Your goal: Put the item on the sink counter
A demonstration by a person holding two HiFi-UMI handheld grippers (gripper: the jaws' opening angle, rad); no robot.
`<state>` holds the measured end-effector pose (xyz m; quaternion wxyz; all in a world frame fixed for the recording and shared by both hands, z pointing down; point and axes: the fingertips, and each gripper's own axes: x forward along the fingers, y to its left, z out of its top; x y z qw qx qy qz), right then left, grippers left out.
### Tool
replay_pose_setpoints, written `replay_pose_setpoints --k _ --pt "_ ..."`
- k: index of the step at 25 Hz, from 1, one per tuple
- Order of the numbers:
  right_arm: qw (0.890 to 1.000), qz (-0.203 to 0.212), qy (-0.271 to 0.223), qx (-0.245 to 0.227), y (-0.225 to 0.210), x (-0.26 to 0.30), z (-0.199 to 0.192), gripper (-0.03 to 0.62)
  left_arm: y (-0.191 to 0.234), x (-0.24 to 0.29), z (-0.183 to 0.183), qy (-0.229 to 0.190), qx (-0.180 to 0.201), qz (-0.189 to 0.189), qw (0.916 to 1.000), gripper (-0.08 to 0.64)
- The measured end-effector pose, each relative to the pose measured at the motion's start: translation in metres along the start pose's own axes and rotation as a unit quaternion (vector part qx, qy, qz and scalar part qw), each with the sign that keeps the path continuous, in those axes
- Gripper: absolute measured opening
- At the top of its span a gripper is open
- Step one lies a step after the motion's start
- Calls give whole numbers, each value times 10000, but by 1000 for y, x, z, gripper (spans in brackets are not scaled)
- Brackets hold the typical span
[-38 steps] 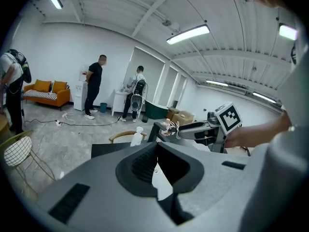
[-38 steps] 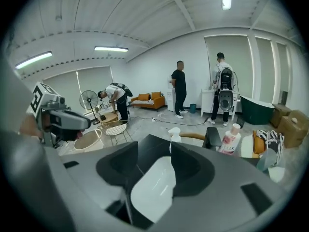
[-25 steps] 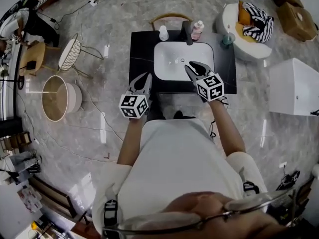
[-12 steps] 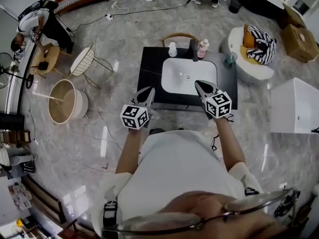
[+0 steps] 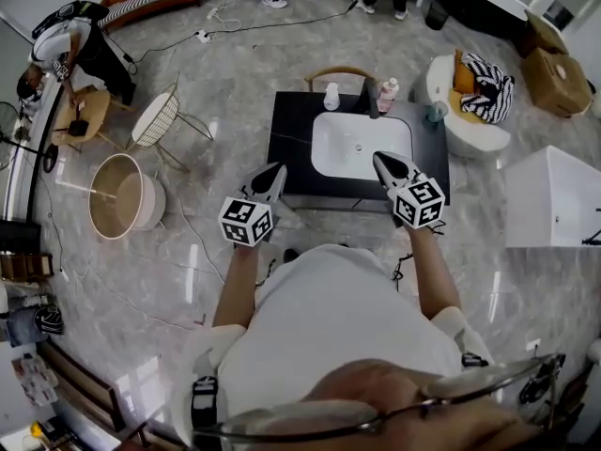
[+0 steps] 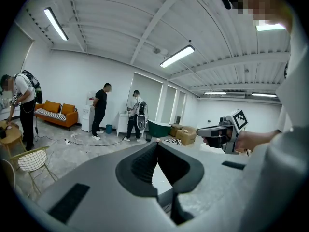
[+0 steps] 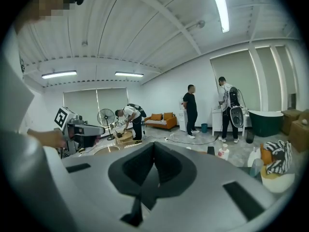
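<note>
In the upper centre of the head view stands a black sink tabletop (image 5: 291,139) with a white basin (image 5: 362,145). The left tongs (image 5: 278,168) hang over the tabletop's lower left corner with their jaws together and nothing between them. The right tongs (image 5: 378,159) hang over the basin's lower right edge, also closed and empty. Along the tabletop's upper edge stand a white bottle (image 5: 331,96), a dark faucet (image 5: 372,98) and a pink bottle (image 5: 387,93). A green cup (image 5: 433,112) sits at the upper right corner.
</note>
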<state>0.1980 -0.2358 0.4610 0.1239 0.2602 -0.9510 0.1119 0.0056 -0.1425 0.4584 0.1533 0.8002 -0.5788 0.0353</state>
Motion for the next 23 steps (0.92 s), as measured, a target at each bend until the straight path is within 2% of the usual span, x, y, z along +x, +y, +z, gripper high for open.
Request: replay_pose_setpoints --k 23 --pt "9998 -210 -35 39 14 1 9 6 13 -6 1 -37 -101 -199 9997 5"
